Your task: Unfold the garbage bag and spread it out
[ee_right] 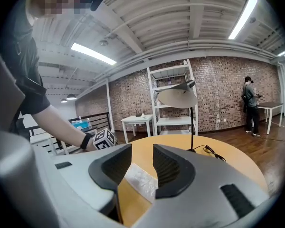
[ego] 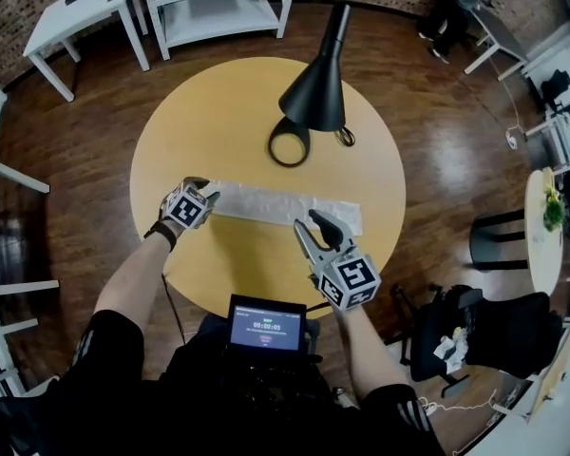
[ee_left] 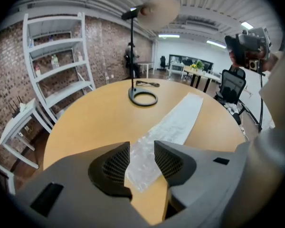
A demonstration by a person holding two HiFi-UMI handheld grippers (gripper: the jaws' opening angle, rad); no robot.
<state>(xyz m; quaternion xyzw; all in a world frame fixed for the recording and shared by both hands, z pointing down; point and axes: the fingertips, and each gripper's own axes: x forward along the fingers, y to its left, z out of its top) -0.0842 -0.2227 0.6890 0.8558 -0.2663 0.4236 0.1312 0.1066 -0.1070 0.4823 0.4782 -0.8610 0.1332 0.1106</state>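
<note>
A folded white garbage bag lies as a long flat strip across the round yellow table. My left gripper is at the strip's left end. In the left gripper view its jaws stand open, and the near end of the bag lies on the table in the gap below them. My right gripper hovers just in front of the strip's right part, open. In the right gripper view a piece of the bag shows between the parted jaws, untouched.
A black lamp leans over the table, with its ring base and a cable behind the bag. A small screen sits at the table's near edge. White shelves and a side table stand beyond; a black chair is at right.
</note>
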